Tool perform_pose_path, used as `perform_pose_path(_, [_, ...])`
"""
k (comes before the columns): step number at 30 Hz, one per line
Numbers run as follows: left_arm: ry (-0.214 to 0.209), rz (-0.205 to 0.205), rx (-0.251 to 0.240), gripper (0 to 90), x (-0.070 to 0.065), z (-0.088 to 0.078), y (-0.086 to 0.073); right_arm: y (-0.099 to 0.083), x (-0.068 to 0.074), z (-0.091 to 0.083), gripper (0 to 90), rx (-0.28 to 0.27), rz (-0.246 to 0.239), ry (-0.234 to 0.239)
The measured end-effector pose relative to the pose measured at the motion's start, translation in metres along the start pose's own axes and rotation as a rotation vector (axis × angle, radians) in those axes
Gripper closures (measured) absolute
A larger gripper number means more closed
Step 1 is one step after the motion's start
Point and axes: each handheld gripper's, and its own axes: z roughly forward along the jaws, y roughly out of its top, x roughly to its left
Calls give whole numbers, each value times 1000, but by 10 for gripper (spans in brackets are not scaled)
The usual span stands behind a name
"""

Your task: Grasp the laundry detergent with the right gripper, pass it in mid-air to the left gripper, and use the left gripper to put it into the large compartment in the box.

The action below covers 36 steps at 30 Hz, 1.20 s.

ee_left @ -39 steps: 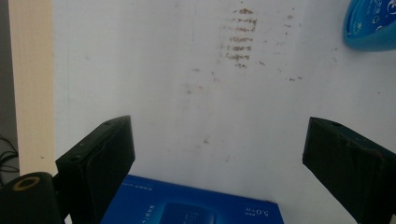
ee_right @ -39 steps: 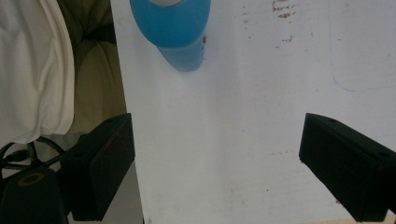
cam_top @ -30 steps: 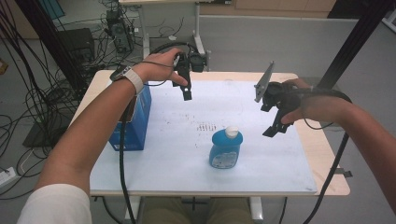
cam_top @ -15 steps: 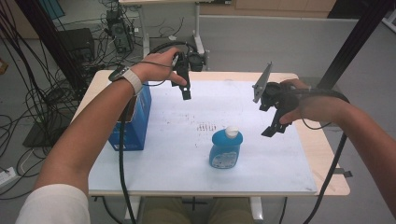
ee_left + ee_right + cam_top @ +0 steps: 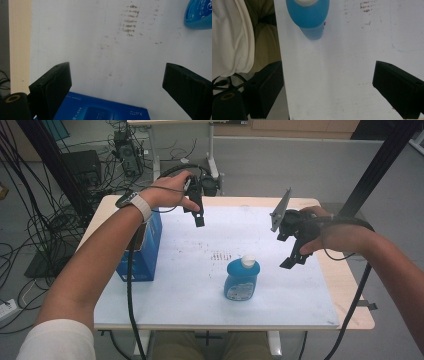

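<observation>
A blue bottle (image 5: pixel 241 279) with a white cap stands upright on the white mat (image 5: pixel 200 270) near the middle front; its base edge shows in the left gripper view (image 5: pixel 198 17) and its top in the right gripper view (image 5: pixel 308 15). A blue box (image 5: pixel 145 255) stands at the mat's left edge, and its top shows in the left gripper view (image 5: pixel 100 110). My left gripper (image 5: pixel 198 218) hovers over the mat's far side, open and empty (image 5: pixel 117 90). To the right of the bottle, my right gripper (image 5: pixel 293 261) hangs above the mat, open, with nothing between its jaws (image 5: pixel 328 90).
The wooden table (image 5: pixel 345 285) shows bare along the mat's right side. Brown smudges (image 5: pixel 220 256) mark the mat's middle. Cables and equipment (image 5: pixel 125 150) crowd the floor behind and left of the table. A black post (image 5: pixel 380 165) rises at the back right.
</observation>
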Motion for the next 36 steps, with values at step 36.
perform_pose_path(36, [4,-4,-2,88,-2,1,0,-8,6,9,73,-75,-20,-2])
